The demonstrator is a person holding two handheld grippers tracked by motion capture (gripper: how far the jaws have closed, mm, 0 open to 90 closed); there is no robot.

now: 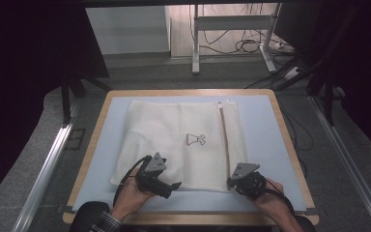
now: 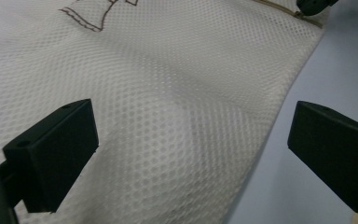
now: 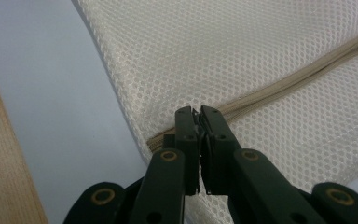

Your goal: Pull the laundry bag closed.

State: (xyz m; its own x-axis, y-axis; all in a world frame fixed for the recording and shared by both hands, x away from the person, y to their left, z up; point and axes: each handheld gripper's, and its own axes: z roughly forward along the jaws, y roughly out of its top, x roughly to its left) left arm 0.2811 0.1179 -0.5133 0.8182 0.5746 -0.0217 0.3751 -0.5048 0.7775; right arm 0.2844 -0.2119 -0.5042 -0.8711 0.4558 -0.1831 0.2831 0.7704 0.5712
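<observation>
A white mesh laundry bag (image 1: 178, 142) is laid flat on the pale blue mat (image 1: 263, 145) that covers the wooden table (image 1: 290, 140), with a small outlined emblem (image 1: 195, 139) near its middle and a beige zipper (image 1: 225, 140) running along its right side from the far edge to the near one. The right gripper (image 1: 233, 182) is seen at the bag's near right corner; in the right gripper view its jaws are pressed together on the near end of the zipper (image 3: 279, 77), where something small, probably the pull, is pinched between the pads, though that cannot be told for certain. The left gripper (image 1: 176, 185) is held over the bag's near edge, left of centre. In the left gripper view its jaws are spread wide apart above the mesh (image 2: 177, 116), with nothing gripped between them.
</observation>
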